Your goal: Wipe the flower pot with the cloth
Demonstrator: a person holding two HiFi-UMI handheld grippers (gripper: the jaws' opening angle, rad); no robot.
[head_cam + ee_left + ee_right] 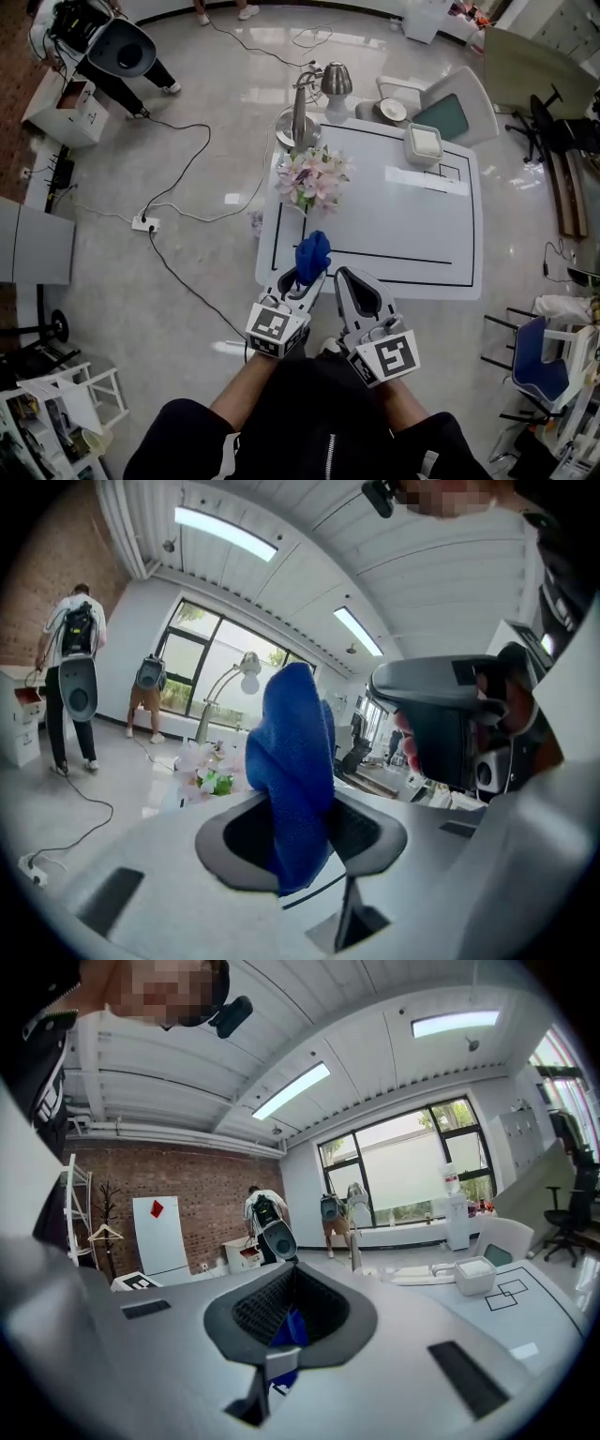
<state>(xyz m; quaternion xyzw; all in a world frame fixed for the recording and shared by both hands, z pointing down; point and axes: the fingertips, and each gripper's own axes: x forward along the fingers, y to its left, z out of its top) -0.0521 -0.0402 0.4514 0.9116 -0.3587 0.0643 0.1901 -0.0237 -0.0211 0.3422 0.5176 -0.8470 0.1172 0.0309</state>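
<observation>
Item 1: left gripper, which I hold at the near edge of the white rectangular surface with black outlines. Its fingers are clamped on a blue terry cloth. In the left gripper view the cloth stands bunched upright out of the closed pads of the left gripper.

Item 2: right gripper, just beside the left one at the same near edge of the surface. In the right gripper view I read its fingers as pressed together with nothing between them at the right gripper; a sliver of blue shows past them.

Item 3: flower pot with pale pink and white blooms and green leaves, standing on the surface near its far left corner, well apart from the cloth. I cannot make out the pot body under the blooms. The blooms appear left of the cloth in the left gripper view.

Item 4: white square tub, at the far right part of the surface.

Item 5: silver desk lamp, at the far left edge of the surface, beyond the flower pot
</observation>
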